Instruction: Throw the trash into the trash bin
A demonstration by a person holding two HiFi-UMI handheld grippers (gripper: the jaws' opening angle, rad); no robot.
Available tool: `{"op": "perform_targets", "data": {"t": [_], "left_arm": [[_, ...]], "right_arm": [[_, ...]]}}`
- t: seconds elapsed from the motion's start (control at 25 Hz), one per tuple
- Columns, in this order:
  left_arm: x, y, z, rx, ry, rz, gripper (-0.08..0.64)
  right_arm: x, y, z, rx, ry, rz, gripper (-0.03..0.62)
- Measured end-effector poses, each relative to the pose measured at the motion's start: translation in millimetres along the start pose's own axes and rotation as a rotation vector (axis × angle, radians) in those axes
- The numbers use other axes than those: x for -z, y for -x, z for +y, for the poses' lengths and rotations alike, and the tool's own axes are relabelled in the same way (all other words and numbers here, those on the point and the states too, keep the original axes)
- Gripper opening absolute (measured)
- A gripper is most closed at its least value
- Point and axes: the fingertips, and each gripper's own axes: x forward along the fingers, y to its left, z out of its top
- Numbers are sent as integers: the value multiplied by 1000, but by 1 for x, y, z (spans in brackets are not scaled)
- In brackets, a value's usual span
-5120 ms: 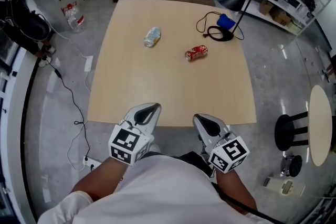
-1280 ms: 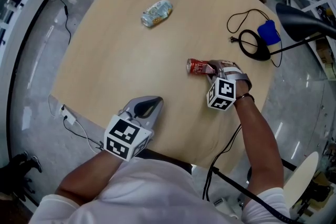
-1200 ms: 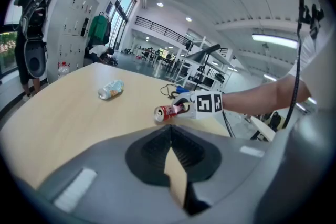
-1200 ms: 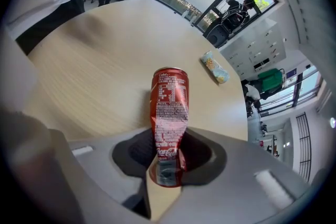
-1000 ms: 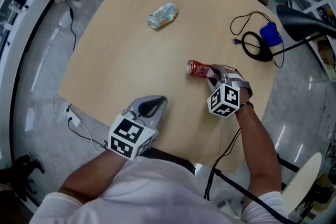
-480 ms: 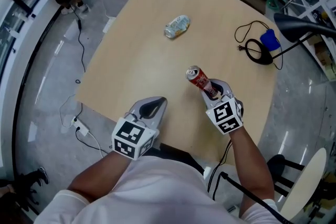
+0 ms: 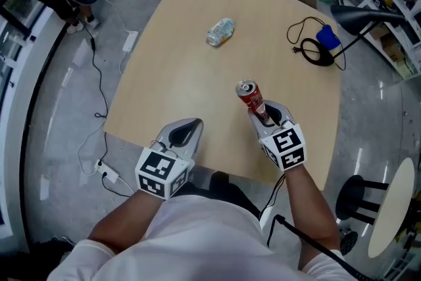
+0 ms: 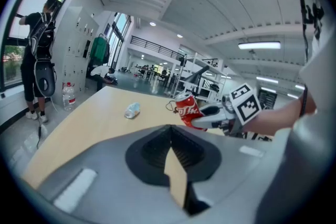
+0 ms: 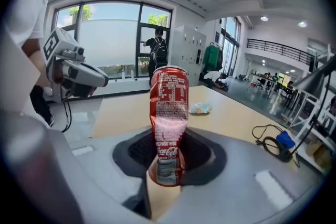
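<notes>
One crushed red soda can (image 7: 250,97) stands clamped by its lower end in the right gripper (image 7: 262,112), above the wooden table (image 7: 164,82). The left gripper (image 7: 191,125) is closed on nothing. No bin shows, so carry the can upright with a firm grip. A crushed plastic bottle (image 7: 220,31) lies farther up the table.

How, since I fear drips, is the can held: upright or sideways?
Roughly upright: the can stands top-up in the right tongs.
</notes>
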Motion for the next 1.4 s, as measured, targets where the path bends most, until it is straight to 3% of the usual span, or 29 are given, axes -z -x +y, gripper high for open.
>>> {"op": "perform_targets", "data": {"t": [0.32,0.6,0.96,1.2,1.4], "left_arm": [[-2,22,3,74,-41,-21,6],[-13,39,-15,175,-67,-44,6],[-2,12,-79,366,-101,-12,6],[-12,-1,-119,473,-198,-1,6],[-13,-7,-163,555,-240,-17,6]], "right_arm": [[-14,40,44,68,-214,-106,113],[-26,77,88,129,-287,-158,112],[-17,155,102,274,-419,-237,110],[-17,188,104,378,-484,-337,110],[9,230,111,462,-494,-336,110]]}}
